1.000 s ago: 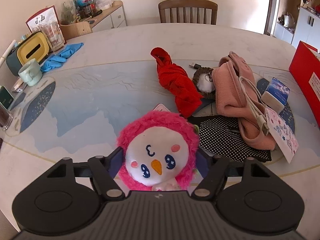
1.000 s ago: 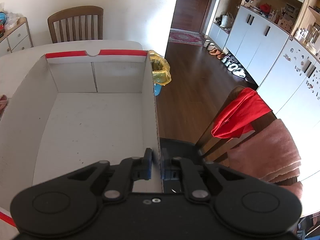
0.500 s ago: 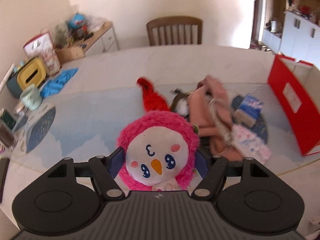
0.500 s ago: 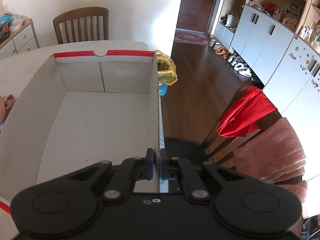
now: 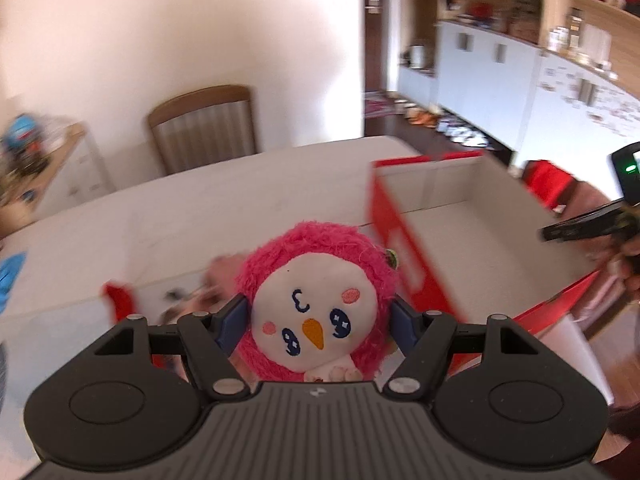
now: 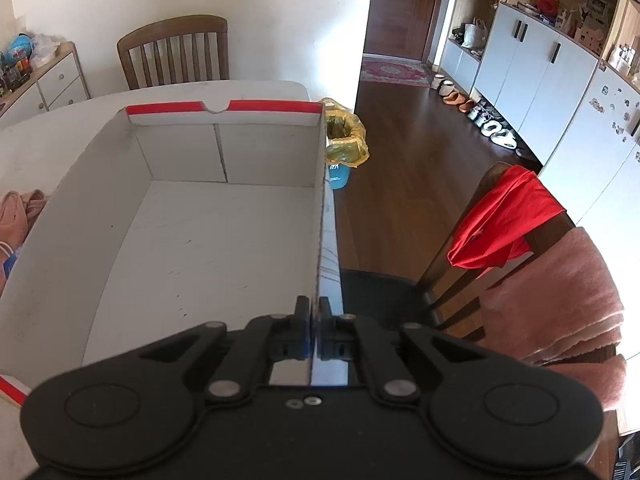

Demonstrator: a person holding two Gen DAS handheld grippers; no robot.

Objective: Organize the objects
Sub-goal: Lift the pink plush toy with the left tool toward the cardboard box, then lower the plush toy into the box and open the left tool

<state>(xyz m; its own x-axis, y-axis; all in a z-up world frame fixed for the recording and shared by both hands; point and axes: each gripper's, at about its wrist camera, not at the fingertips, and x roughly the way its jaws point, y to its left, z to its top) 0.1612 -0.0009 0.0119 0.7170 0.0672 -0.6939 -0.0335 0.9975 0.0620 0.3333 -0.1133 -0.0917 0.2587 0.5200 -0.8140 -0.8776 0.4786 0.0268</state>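
Left gripper (image 5: 318, 320) clamps one plush toy (image 5: 316, 300): pink fur, white face, orange beak, held above the table (image 5: 200, 200) beside one box (image 5: 472, 236). Right gripper (image 6: 315, 326) pinches the box's right wall; box red outside, white inside.

The left gripper (image 5: 318, 322) points downward, its jaws clamped on either side of a pink plush toy (image 5: 316, 304). The right gripper (image 6: 315, 322) angles downward, jaws pinched tight on a box wall (image 6: 325, 232).
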